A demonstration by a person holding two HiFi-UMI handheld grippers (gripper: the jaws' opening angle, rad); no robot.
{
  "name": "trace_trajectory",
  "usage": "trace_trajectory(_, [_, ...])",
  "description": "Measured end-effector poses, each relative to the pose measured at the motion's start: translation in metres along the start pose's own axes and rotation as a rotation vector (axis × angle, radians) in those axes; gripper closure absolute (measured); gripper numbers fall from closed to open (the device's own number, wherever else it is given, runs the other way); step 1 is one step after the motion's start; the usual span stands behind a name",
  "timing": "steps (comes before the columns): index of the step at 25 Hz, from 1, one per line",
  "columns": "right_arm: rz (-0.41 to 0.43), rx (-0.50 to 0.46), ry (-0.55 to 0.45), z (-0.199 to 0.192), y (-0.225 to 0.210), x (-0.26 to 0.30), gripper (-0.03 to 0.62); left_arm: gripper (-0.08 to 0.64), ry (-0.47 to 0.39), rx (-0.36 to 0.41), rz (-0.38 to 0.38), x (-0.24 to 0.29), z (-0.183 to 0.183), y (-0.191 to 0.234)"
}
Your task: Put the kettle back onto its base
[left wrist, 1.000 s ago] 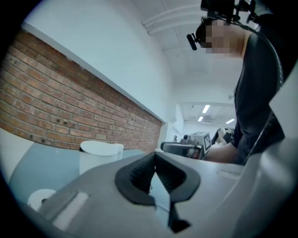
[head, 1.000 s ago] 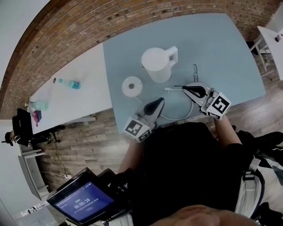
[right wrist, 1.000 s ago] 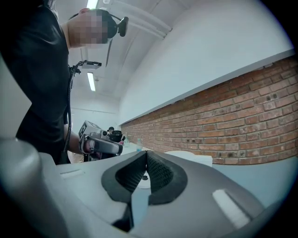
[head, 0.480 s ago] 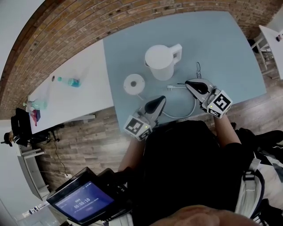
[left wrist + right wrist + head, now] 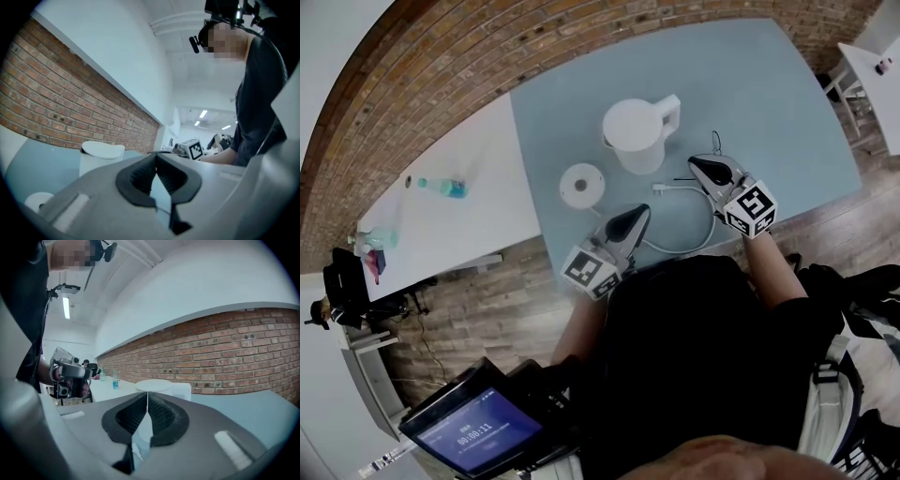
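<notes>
**Q.** Head view, largest item first: where does the task's thing stand?

**A.** The blue-grey table (image 5: pixel 769 84) carries everything; the white kettle (image 5: pixel 635 131) stands upright on it with the lid on, and it is not on its base (image 5: pixel 580 185); the round base lies at about 8 o'clock from the kettle, near it but apart, with its top bare; the return is therefore not yet done.

**Q.** Why does the handle matter?

**A.** The handle (image 5: pixel 671 106) projects at about 2 o'clock from the body, towards the person's right; this probably favours the right gripper (image 5: pixel 694 161), whose tip sits at about 4 o'clock from the kettle, near it and not touching.

**Q.** State of each claw?

**A.** Right: the pads are pressed together with nothing between them, and the claw is aimed at the kettle; it would probably have to open before taking the handle. The left gripper (image 5: pixel 642 212) is likewise closed and empty; it sits at 6 o'clock from the kettle, beside the near table edge, and seems to be idle or ready to steady the base.

**Q.** Smallest items?

**A.** The cord (image 5: pixel 705 230) leaves the base, passes by the left gripper and loops at 5 o'clock from the kettle; it ends in a plug (image 5: pixel 660 188) lying loose on the table; the loop might snag a low carry.
</notes>
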State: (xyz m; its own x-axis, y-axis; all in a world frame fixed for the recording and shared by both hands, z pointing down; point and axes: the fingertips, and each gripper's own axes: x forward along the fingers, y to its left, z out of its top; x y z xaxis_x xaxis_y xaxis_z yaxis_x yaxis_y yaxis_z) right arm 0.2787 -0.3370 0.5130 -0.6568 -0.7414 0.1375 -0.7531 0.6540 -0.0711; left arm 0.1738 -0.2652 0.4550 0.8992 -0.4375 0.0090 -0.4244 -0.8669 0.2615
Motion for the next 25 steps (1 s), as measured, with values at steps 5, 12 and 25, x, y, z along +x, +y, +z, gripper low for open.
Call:
trace_trajectory(5, [-0.057,0.006,0.032,-0.007,-0.021,0.015,0.523,0.555,0.007,-0.004,-0.006,0.0,-0.002,0.002])
trace_trajectory(12, [-0.136,-0.001,0.107,-0.024,-0.058,0.038,0.462,0.555,0.007,-0.011,-0.001,0.0,-0.002,0.005])
trace_trajectory(25, [-0.228,0.056,0.218,-0.063,-0.116,0.093,0.38,0.555,0.022,-0.017,0.064,-0.021,-0.004,0.018])
